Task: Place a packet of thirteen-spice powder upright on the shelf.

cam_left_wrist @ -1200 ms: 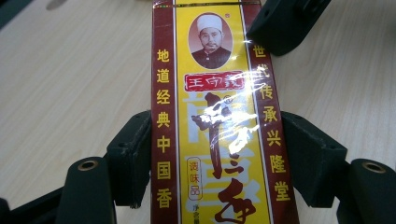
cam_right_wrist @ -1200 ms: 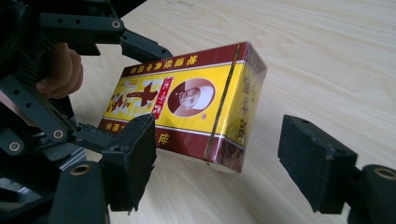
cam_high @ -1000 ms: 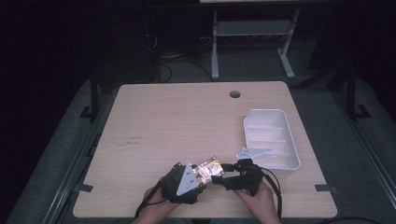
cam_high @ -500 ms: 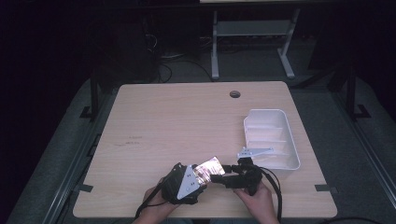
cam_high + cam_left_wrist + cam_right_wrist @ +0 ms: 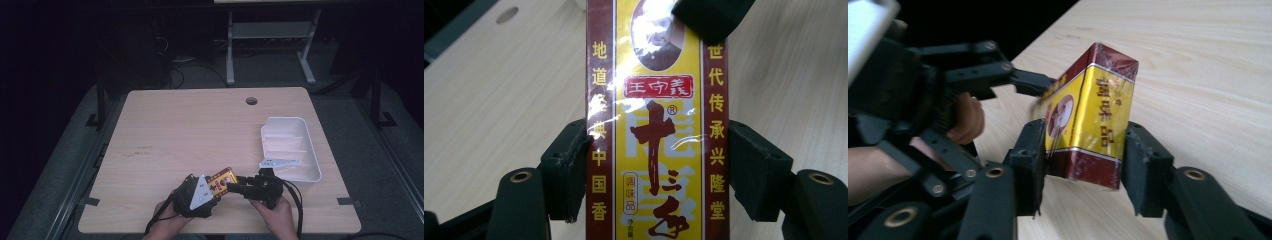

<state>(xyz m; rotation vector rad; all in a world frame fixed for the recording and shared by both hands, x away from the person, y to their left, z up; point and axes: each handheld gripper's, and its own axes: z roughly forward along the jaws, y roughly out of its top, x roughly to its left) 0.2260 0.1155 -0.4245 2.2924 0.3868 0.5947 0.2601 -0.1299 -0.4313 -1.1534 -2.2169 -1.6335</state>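
Left gripper view: left hand-held gripper (image 5: 651, 170) pinches a yellow-and-maroon cardboard box (image 5: 651, 125); right hand-held gripper (image 5: 1083, 165), opposite it, brackets the box's end, contact indiscernible, above the counter (image 5: 190, 125).

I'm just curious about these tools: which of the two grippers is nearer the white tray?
The right gripper, just beside the tray's near corner; the left gripper sits beyond the yellow box.

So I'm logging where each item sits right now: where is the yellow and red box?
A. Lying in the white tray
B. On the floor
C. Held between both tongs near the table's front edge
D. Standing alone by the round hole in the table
C: the box sits between the left tongs and the right tongs, with jaws on both its sides in each gripper view.
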